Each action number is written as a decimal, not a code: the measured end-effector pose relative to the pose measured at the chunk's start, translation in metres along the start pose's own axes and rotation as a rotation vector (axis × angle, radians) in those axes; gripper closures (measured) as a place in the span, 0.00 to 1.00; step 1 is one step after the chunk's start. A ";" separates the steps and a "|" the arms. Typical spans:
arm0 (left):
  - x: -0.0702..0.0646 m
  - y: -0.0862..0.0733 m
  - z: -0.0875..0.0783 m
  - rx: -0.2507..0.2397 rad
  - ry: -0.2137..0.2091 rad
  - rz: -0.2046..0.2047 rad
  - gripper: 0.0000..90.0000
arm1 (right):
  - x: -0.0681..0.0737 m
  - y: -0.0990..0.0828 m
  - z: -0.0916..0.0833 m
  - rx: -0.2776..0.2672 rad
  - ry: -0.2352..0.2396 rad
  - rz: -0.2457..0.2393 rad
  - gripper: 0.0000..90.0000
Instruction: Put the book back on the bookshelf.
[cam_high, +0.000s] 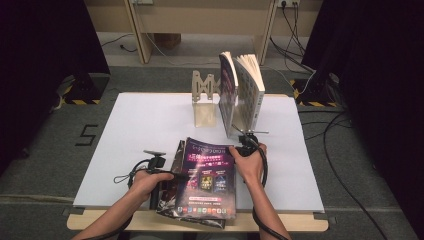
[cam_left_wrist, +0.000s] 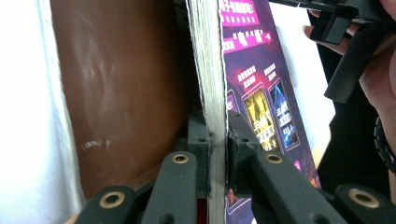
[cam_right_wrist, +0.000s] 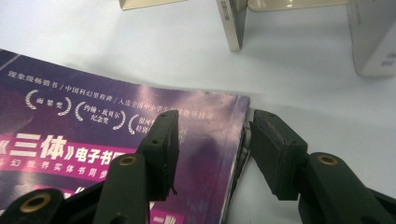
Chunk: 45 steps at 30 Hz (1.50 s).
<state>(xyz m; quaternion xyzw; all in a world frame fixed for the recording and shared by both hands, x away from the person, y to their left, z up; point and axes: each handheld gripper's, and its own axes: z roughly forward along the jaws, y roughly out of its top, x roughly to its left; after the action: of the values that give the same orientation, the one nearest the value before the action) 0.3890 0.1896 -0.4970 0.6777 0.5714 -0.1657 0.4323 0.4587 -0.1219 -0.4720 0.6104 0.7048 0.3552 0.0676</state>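
Left gripper (cam_left_wrist: 218, 140) pinches the page edge of the glossy purple-covered paperback book (cam_high: 210, 172), propping it tilted off the white surface (cam_high: 140, 130) near the front edge, probably to stand it up. Right gripper (cam_right_wrist: 212, 154) sits spread at the book's spine corner, jaws astride it and not pressing, likely ready to steady it. Two more books (cam_high: 242, 92) stand upright against one pale metal bookend (cam_high: 204, 100), so three books total; the far titles are too blurry to read.
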 end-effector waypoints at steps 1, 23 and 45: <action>0.000 0.001 0.000 0.000 0.003 0.007 0.91 | 0.000 0.001 0.002 -0.002 0.005 -0.008 0.58; 0.003 0.007 0.000 0.010 0.026 0.046 0.89 | -0.002 0.010 0.004 -0.014 0.055 -0.069 0.84; 0.007 0.004 -0.005 0.043 -0.034 0.052 0.93 | -0.006 0.014 0.020 -0.008 0.039 -0.032 0.61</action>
<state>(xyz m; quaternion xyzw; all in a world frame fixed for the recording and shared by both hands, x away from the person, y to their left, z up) 0.3930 0.1976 -0.4978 0.6985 0.5424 -0.1779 0.4315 0.4821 -0.1190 -0.4805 0.5917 0.7143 0.3686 0.0620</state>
